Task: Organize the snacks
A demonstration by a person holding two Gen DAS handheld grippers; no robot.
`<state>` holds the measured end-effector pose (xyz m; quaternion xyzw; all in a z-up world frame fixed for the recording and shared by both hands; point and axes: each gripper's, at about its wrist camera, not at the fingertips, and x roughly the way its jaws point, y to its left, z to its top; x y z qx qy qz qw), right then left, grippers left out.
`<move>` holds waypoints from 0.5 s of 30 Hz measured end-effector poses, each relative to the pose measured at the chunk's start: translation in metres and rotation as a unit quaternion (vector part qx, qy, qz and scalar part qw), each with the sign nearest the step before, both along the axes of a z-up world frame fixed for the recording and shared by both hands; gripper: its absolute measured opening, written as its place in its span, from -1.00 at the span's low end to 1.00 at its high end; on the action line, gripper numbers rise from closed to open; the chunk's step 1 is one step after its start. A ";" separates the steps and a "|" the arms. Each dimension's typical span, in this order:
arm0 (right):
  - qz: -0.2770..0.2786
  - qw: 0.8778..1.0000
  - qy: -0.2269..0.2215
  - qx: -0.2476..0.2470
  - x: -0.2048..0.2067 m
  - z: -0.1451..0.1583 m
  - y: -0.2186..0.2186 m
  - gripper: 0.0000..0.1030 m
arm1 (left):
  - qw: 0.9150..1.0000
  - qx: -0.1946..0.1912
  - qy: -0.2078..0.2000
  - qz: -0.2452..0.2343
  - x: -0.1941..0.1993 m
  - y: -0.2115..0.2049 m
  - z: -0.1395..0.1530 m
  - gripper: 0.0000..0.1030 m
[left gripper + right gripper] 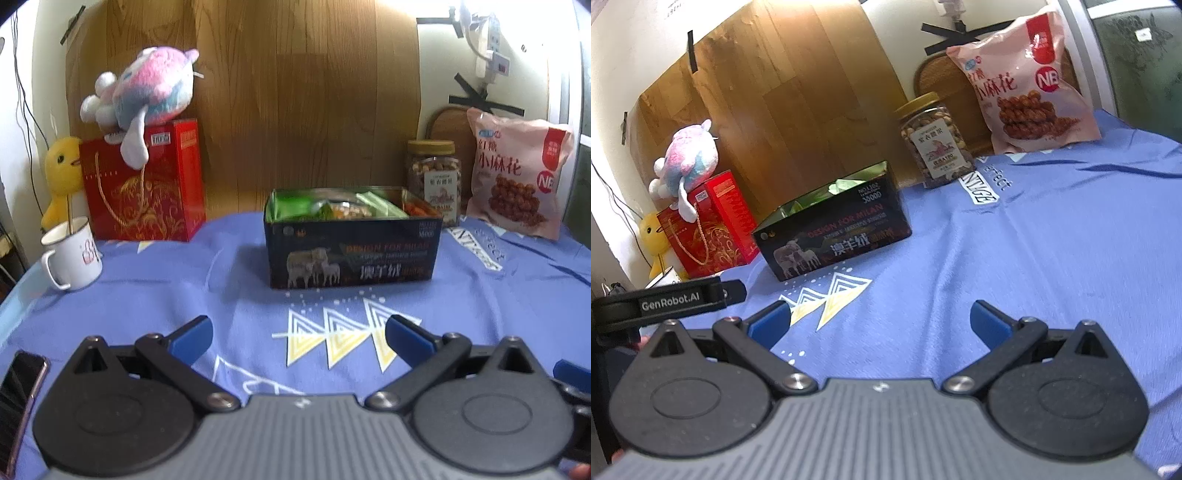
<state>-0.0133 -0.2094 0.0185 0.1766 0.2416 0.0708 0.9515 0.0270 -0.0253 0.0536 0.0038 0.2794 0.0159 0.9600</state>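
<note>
A dark open box (pixel 351 254) with sheep pictures stands mid-table and holds several snack packets (pixel 343 208). It also shows in the right wrist view (pixel 834 236). A jar of nuts (pixel 436 181) (pixel 936 142) and a pink snack bag (pixel 517 173) (pixel 1030 81) stand behind it to the right. My left gripper (pixel 297 336) is open and empty, above the cloth in front of the box. My right gripper (pixel 881 319) is open and empty, to the right of the box. The left gripper's body (pixel 668 299) shows at the left edge of the right wrist view.
A blue cloth (pixel 184 295) covers the table. A red gift box (pixel 147 188) with a plush toy (pixel 147 88) on it, a yellow duck toy (pixel 62 173) and a white mug (pixel 74 254) stand at back left. A phone (pixel 18 398) lies at front left.
</note>
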 end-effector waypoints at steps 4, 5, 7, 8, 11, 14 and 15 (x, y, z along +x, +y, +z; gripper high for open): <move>0.006 1.000 -0.016 -0.005 0.002 0.013 -0.002 1.00 | 1.000 -0.004 -0.015 0.004 0.002 0.000 0.012 1.00; 0.006 1.000 -0.021 -0.007 0.003 0.017 -0.003 1.00 | 1.000 -0.005 -0.015 0.003 0.003 0.001 0.014 1.00; 0.005 0.999 -0.032 -0.012 0.004 0.025 -0.005 1.00 | 1.000 -0.008 -0.018 0.004 0.005 0.001 0.018 1.00; 0.005 0.999 -0.036 -0.013 0.004 0.028 -0.006 1.00 | 1.000 -0.007 -0.021 0.004 0.005 0.000 0.019 1.00; 0.008 0.999 -0.039 -0.007 0.006 0.034 -0.010 1.00 | 1.000 0.010 -0.021 0.004 0.008 -0.004 0.021 1.00; 0.019 0.999 -0.033 -0.007 0.011 0.037 -0.012 1.00 | 0.999 0.031 -0.023 0.007 0.009 -0.011 0.021 1.00; 0.024 0.999 -0.032 -0.009 0.013 0.039 -0.012 1.00 | 0.999 0.036 -0.026 0.007 0.008 -0.013 0.022 1.00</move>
